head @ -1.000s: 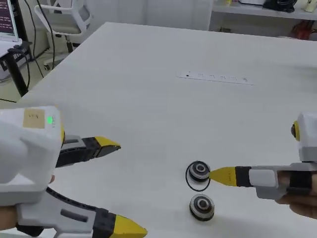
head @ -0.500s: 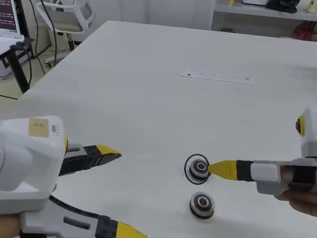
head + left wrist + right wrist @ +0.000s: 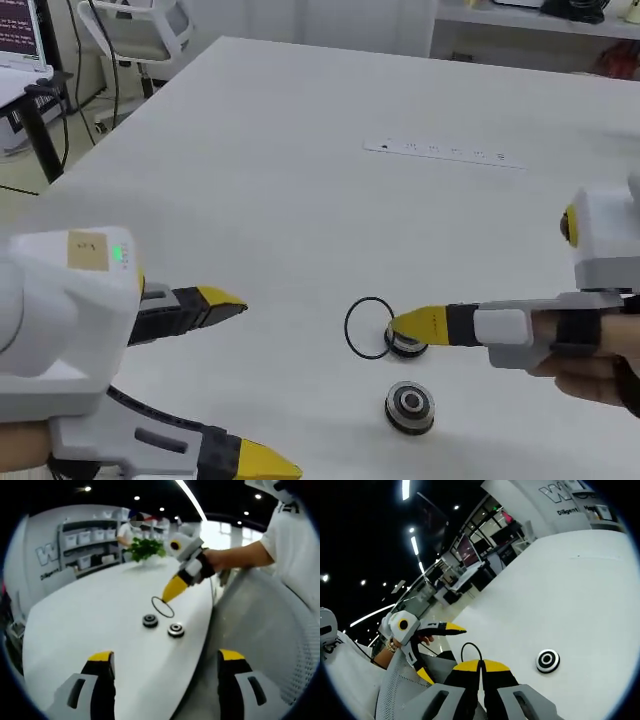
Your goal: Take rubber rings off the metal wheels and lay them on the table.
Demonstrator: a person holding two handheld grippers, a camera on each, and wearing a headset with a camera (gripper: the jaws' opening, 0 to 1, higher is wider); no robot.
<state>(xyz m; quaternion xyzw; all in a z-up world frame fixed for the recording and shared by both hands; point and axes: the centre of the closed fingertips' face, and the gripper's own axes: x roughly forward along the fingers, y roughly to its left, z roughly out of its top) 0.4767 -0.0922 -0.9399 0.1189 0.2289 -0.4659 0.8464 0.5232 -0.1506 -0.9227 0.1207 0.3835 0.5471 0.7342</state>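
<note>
My right gripper (image 3: 397,323) comes in from the right, shut on a thin black rubber ring (image 3: 367,327) that hangs just left of a metal wheel (image 3: 408,345), clear of it. In the right gripper view the ring (image 3: 471,653) loops up from the closed tips (image 3: 481,666). A second wheel (image 3: 410,405) lies nearer to me and has a dark ring around it. My left gripper (image 3: 245,380) stands open at the lower left, nothing between its jaws. From the left gripper view (image 3: 165,660) both wheels (image 3: 150,621) (image 3: 175,630) lie ahead, with the ring (image 3: 163,607) beyond them.
A white power strip (image 3: 442,155) lies flat further back on the white table (image 3: 280,180). An office chair (image 3: 130,25) and a desk with a laptop stand past the table's left edge. A potted plant (image 3: 145,547) sits at the table's end.
The ring lay around the farther wheel a second ago. My right gripper has pulled it off to the left, and it now hangs beside that wheel. The left gripper stays open.
</note>
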